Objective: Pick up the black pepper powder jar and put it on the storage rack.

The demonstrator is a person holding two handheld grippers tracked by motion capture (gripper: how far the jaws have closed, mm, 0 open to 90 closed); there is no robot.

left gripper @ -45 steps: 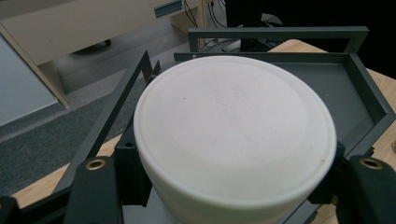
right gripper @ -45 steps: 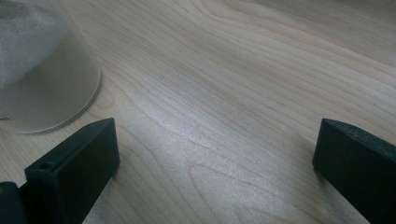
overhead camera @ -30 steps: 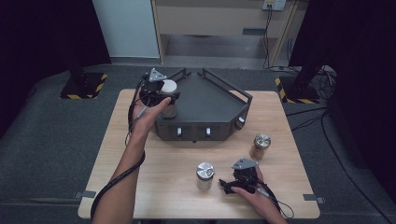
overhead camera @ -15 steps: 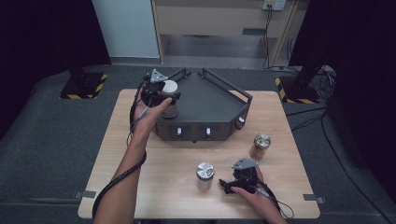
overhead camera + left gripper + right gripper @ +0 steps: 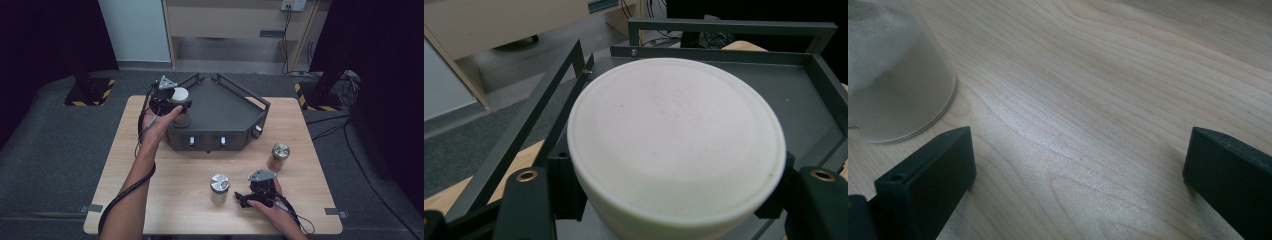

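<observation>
1. Dark grey carpet surrounds a pale wooden table (image 5: 150,200) that bears a dark angular metal tray (image 5: 225,112).
2. At the tray's left corner, the left gripper (image 5: 172,104) clamps a white-lidded jar (image 5: 674,135) between its jaws, over the tray floor.
3. Near the front edge, the right gripper (image 5: 245,199) rests low on the wood, jaws spread and empty.
4. Just beside it stands a clear silver-capped jar (image 5: 219,187); another capped jar (image 5: 279,156) stands farther right.

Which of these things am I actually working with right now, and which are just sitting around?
In the job:
left gripper, shut on the white-lidded jar
dark tray, which the jar is over
right gripper, open on the table

Lying about:
silver-lidded jar
brown jar
</observation>
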